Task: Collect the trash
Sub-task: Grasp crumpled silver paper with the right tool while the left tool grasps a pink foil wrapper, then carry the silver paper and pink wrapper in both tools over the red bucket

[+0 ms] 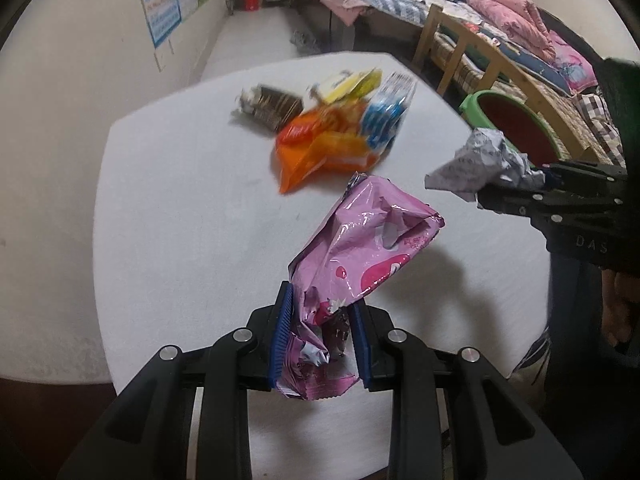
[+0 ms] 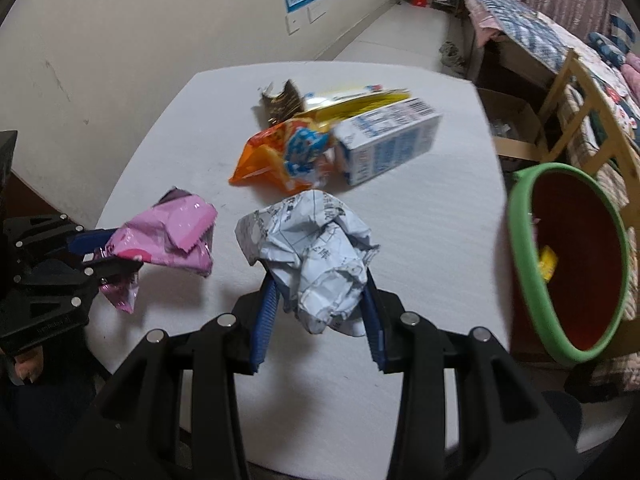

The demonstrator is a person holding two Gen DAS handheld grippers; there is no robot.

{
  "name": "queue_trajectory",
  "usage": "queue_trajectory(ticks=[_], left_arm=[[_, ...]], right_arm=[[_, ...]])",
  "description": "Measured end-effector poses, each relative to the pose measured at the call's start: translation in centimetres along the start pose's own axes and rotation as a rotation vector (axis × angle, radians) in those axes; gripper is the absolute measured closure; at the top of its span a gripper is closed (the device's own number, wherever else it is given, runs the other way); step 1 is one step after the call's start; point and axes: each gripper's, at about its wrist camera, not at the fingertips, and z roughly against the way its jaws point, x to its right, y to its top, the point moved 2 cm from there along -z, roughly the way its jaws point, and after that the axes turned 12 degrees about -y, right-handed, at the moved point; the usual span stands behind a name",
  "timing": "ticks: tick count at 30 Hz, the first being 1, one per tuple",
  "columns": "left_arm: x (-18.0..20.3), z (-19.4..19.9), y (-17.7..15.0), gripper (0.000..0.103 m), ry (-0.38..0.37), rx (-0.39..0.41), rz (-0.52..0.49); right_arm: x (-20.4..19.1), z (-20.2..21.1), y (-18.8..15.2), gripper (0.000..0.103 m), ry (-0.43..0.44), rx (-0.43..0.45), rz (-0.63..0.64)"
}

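My left gripper (image 1: 320,336) is shut on a crumpled pink snack wrapper (image 1: 360,248), held above the white table (image 1: 180,240). From the right wrist view the same wrapper (image 2: 168,236) hangs in the left gripper (image 2: 108,252) at the left. My right gripper (image 2: 320,312) is shut on a ball of crumpled printed paper (image 2: 312,256), also off the table; in the left wrist view that paper (image 1: 480,164) sits at the right gripper (image 1: 536,184). A green-rimmed red bin (image 2: 568,260) stands to the right, with a yellow scrap inside.
More trash lies in a pile at the table's far side: an orange snack bag (image 2: 272,152), a blue and white carton (image 2: 388,140), a yellow packet (image 2: 360,100) and a dark wrapper (image 2: 280,100). Beds with bedding (image 1: 500,20) and a cardboard box (image 2: 512,128) lie beyond.
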Motion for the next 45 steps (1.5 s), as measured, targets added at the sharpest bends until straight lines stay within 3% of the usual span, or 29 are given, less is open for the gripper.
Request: queue_trajectory(ticks=[10,20,45], left_arm=[[4.2,1.9,3.0,0.078,-0.014,0.070,-0.030],[7.9,1.9,6.3,0.078,-0.028,0.103,-0.074],[17.2,-3.1,14.1,0.078,-0.155,0.089,-0.153]], right_arm=[[5.8,3.2,-1.0,0.064,-0.053,0.056,-0.110],[9.0,4.2,-1.4,0.064,-0.076,0.084,-0.172],[21.7,4.6,-1.8,0.064,-0.194,0.071,-0.336]])
